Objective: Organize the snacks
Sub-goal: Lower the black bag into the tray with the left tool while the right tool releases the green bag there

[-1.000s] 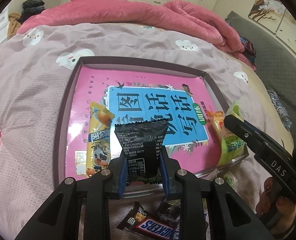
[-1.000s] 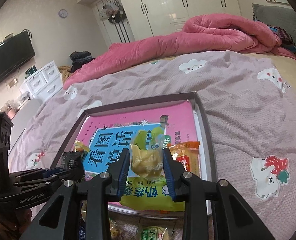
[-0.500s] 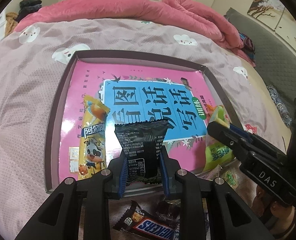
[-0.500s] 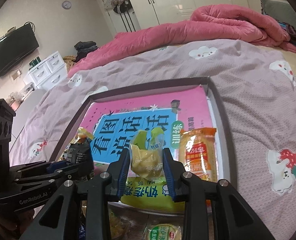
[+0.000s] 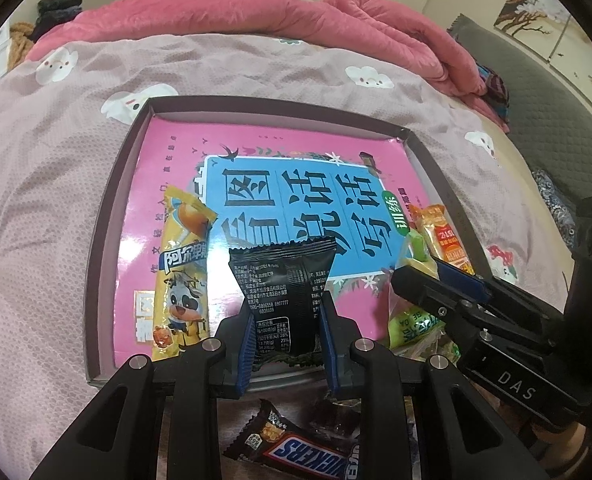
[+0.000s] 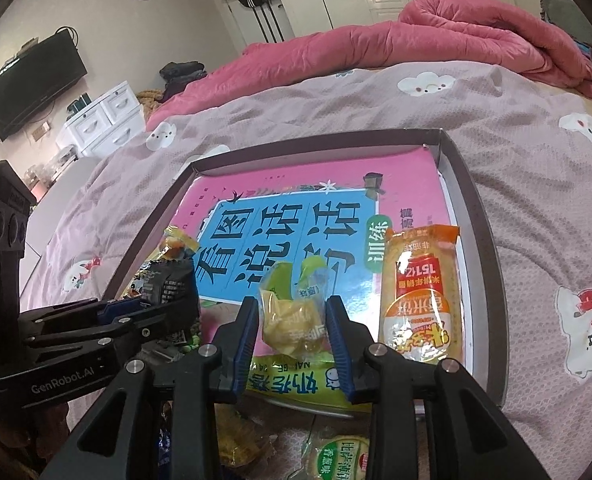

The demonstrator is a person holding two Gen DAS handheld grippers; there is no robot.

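Snack sort: both grippers loaded over tray

Bedspread [image 5: 55,184] carries the shallow dark-rimmed tray [image 5: 107,216], floor lined by a pink-and-blue book cover [image 5: 296,168]. Already lying in it: yellow cow-print stick pack [image 5: 181,280] along the left side, orange-and-white rice snack pack [image 6: 422,292] along the right, green-yellow pouch [image 6: 291,384] at the near edge. Loose pieces sit outside the near rim, including a Snickers bar [image 5: 316,454].

Left gripper [image 5: 285,340]: jaws narrow, pads clamped on the lower half of the black sachet [image 5: 281,284], which stands upright above the tray's near edge. Gripper pitched steeply down.

Right gripper [image 6: 293,338]: jaws near their tightest, pinching the clear yellow candy bag [image 6: 291,312] across its middle, low over the green-yellow pouch, also tilted down.

Handling, my read: all light, soft film packs, slick and crinkly, contents probably crushable. Best hold is across the flat body or a crimped seam, light squeeze. Yellow bag looks puffy, so it could squirm out sideways.
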